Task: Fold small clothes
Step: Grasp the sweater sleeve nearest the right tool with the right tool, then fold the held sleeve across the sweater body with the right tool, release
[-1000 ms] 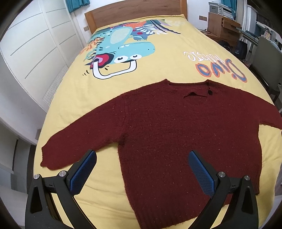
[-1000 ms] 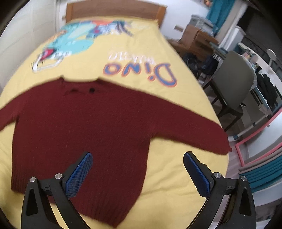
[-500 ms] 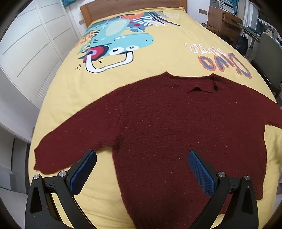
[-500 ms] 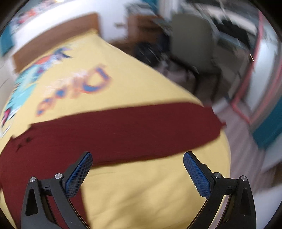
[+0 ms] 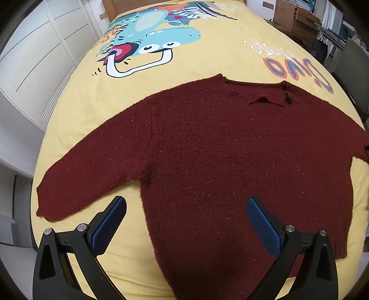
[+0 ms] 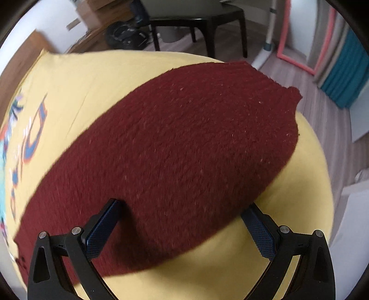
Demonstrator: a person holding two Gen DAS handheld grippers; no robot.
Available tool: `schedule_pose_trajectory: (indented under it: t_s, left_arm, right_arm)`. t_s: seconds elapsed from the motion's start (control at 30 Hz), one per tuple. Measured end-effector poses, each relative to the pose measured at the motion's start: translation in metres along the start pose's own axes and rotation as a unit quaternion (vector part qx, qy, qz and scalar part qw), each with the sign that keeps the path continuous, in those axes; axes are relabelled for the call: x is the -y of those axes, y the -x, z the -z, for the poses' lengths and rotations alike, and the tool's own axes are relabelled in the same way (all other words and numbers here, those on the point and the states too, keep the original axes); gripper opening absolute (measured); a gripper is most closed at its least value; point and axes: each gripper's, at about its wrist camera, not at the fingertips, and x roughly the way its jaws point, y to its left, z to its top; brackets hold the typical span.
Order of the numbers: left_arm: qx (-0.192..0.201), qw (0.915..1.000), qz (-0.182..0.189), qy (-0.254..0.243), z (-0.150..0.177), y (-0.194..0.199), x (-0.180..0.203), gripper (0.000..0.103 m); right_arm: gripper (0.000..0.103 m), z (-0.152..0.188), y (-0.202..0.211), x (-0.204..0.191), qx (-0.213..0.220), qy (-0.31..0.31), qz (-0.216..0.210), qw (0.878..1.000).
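Note:
A dark red knitted sweater (image 5: 230,157) lies flat on the yellow bedspread (image 5: 207,60), both sleeves spread out. Its left sleeve (image 5: 87,175) ends near the bed's left edge. My left gripper (image 5: 184,221) hovers open above the sweater's lower left hem and armpit, nothing between its blue pads. In the right wrist view the sweater's right sleeve (image 6: 184,147) fills the frame, its cuff (image 6: 286,92) at the bed's edge. My right gripper (image 6: 182,221) is open and low, straddling the sleeve's width, with its fingertips at the cloth.
The bedspread carries a cartoon dinosaur print (image 5: 150,43) and lettering (image 5: 295,67). White wardrobe doors (image 5: 34,57) stand left of the bed. A wooden cabinet (image 5: 297,16), a dark chair (image 6: 196,20), wood floor (image 6: 322,110) and teal curtain (image 6: 346,78) lie to the right.
My right gripper swung to the right and dropped close onto the right sleeve, which now fills its view. My left gripper drifted slightly left and lower over the sweater.

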Motion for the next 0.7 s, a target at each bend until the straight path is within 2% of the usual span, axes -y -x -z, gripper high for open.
schedule_pose_trajectory:
  t_s: [0.03,0.1,0.17,0.23,0.33,0.47,0.7]
  left_arm:
    - [0.0,1.0,-0.002,0.001,0.0,-0.001,-0.001,0.102]
    - [-0.003,1.0,0.0,0.005,0.001,-0.004,-0.002,0.102]
    - [-0.008,0.9999,0.011,0.01,0.002,-0.005,-0.002,0.102]
    - [-0.011,0.9997,0.02,0.009,0.002,-0.005,-0.001,0.102]
    - [-0.006,0.9998,0.016,0.006,0.001,-0.003,-0.001,0.102]
    - [0.008,0.9995,0.025,0.014,-0.002,0.003,-0.007,0.102]
    - [0.018,0.9992,0.028,0.021,-0.006,0.004,-0.014,0.102]
  right_arm:
    - [0.095,-0.003,-0.001,0.001,0.0,0.001,0.001,1.0]
    - [0.073,-0.008,0.0,-0.001,-0.005,0.008,0.01,1.0]
    - [0.031,-0.014,0.002,-0.006,-0.009,0.025,0.009,1.0]
    - [0.017,-0.019,0.005,-0.012,-0.023,0.043,-0.004,0.999]
    - [0.014,-0.023,0.018,-0.023,-0.017,0.065,-0.008,0.998]
    - [0.013,-0.013,0.057,-0.047,0.025,0.119,-0.02,0.992]
    - [0.012,0.01,0.138,-0.131,0.089,0.219,-0.083,0.968]
